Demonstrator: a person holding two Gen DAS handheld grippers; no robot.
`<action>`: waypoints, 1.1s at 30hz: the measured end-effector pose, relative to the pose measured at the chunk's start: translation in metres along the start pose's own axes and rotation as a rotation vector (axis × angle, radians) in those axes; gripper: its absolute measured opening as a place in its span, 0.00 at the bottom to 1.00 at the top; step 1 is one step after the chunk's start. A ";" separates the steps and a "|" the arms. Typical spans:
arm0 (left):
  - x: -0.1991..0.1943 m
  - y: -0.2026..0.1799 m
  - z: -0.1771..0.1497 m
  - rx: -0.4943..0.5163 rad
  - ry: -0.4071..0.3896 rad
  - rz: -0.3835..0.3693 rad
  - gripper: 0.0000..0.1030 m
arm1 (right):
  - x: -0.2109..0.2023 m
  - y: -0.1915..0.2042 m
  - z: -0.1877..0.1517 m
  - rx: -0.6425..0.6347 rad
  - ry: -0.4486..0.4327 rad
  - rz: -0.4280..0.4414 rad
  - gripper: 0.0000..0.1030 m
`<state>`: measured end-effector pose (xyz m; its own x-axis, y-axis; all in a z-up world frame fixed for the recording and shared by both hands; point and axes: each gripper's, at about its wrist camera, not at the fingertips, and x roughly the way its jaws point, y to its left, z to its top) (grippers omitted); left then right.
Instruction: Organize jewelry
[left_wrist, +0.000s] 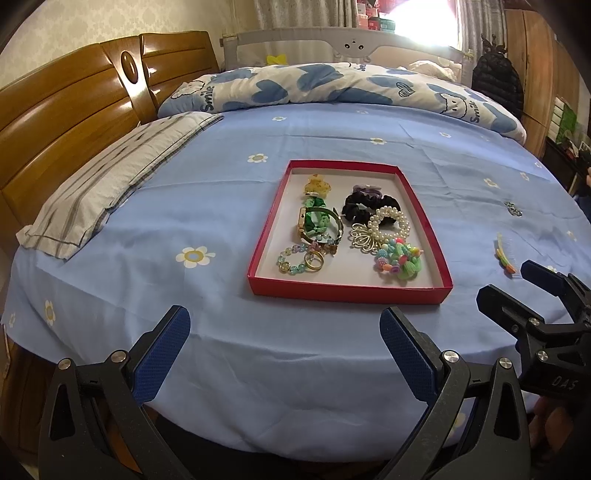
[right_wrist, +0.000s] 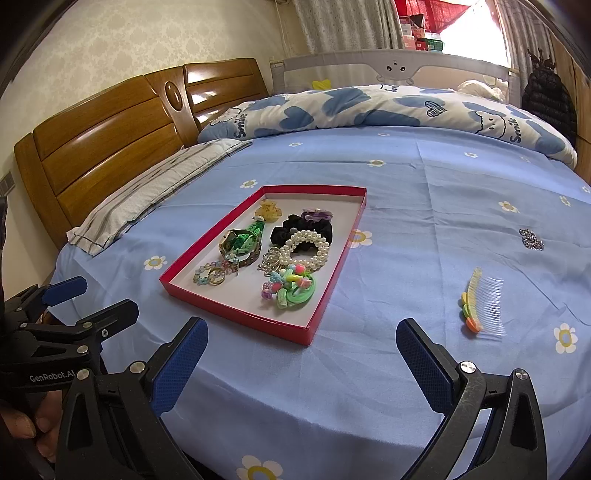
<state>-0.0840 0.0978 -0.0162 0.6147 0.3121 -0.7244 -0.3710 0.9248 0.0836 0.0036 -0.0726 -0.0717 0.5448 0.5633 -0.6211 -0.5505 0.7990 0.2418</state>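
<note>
Both the left tongs (left_wrist: 284, 354) and right tongs (right_wrist: 301, 365) hover released at the bed's near edge. The red tray (right_wrist: 236, 314) is nearly full; the hair comb (right_wrist: 484, 306) and rhinestone clip (right_wrist: 531, 239) lie outside near the right edge, probably next for the right tongs.

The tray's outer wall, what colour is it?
Red tray, white inside; clearest in the right wrist view.

A home bedroom: wooden headboard (left_wrist: 74, 110), flowered bedsheet (left_wrist: 221, 206), quilt (left_wrist: 332, 85).
</note>
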 end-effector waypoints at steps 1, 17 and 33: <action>0.000 0.000 0.000 0.000 0.001 0.000 1.00 | 0.000 0.000 0.000 -0.001 -0.001 -0.001 1.00; 0.000 -0.001 -0.001 0.003 0.005 -0.002 1.00 | -0.002 0.001 0.000 -0.002 -0.003 0.001 1.00; 0.003 -0.004 0.000 0.007 0.010 -0.011 1.00 | -0.003 0.002 0.001 -0.002 -0.002 0.001 1.00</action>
<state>-0.0808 0.0951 -0.0193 0.6118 0.3002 -0.7319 -0.3598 0.9295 0.0806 0.0015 -0.0723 -0.0691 0.5459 0.5645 -0.6191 -0.5522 0.7981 0.2409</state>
